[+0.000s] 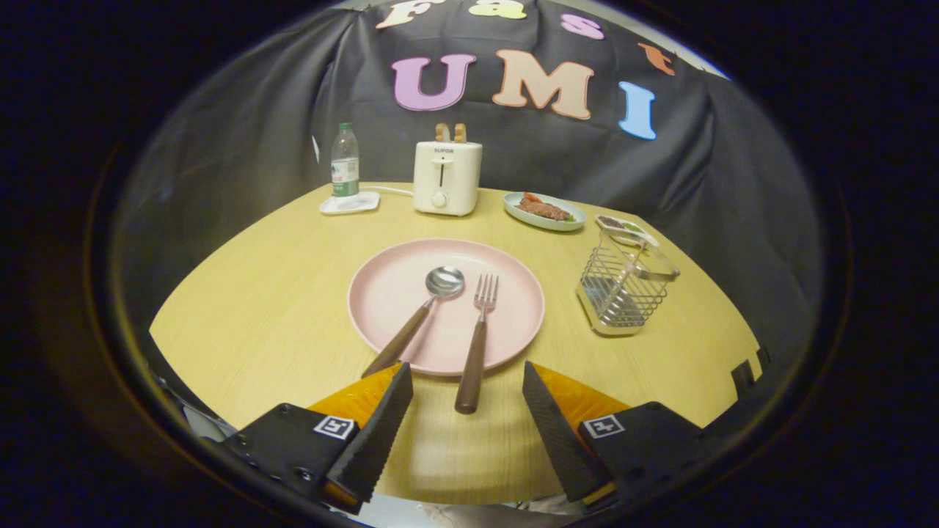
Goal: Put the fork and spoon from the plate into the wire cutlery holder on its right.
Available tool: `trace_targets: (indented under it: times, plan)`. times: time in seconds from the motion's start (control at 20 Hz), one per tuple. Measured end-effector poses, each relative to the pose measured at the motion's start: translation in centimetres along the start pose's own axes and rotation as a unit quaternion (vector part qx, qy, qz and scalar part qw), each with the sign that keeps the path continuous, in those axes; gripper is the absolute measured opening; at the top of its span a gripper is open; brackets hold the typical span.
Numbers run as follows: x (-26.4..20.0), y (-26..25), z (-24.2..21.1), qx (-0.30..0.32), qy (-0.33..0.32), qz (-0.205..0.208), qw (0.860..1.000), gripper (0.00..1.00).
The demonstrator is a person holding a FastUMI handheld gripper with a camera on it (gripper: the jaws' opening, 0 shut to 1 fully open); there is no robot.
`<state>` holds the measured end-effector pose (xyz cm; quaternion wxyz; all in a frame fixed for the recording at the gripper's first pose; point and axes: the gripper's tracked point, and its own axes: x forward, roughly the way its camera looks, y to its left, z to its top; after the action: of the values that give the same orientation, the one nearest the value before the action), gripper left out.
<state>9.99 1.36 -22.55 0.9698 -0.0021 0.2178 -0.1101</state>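
Observation:
A pink plate point(381, 290) lies on the wooden table just ahead of my fingers. On it rest a spoon point(420, 314) on the left and a fork point(478, 339) on the right, both with brown wooden handles that reach over the plate's near rim. The fork's handle end lies between my fingertips' line of sight, slightly ahead of them. The wire cutlery holder point(625, 286) stands upright to the right of the plate, with nothing seen inside. My gripper point(467, 378) is open, fingers spread wide, holding nothing.
Beyond the plate stand a white toaster point(447, 178) with bread in its slots, a water bottle point(344, 161) on a small white tray point(350, 204), and a pale oval dish point(544, 211) with food. A small dish point(623, 227) sits behind the holder.

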Motion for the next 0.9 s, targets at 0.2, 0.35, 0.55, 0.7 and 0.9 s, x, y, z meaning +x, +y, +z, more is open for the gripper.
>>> trace_targets:
  times: [0.2,0.35,0.55,0.7,0.9]
  plan:
    - [0.8,-0.3,0.1,0.01,0.002,0.0,1.0,0.83]
    - [1.1,-0.5,0.0,0.017,0.008,0.004,1.0,0.61]
    - [1.3,-0.3,-0.4,0.021,0.02,0.017,0.999,0.34]
    - [0.9,-0.8,-1.0,0.027,0.035,0.014,0.999,0.23]
    - [1.3,-0.7,-0.7,0.023,0.04,0.008,0.999,0.13]
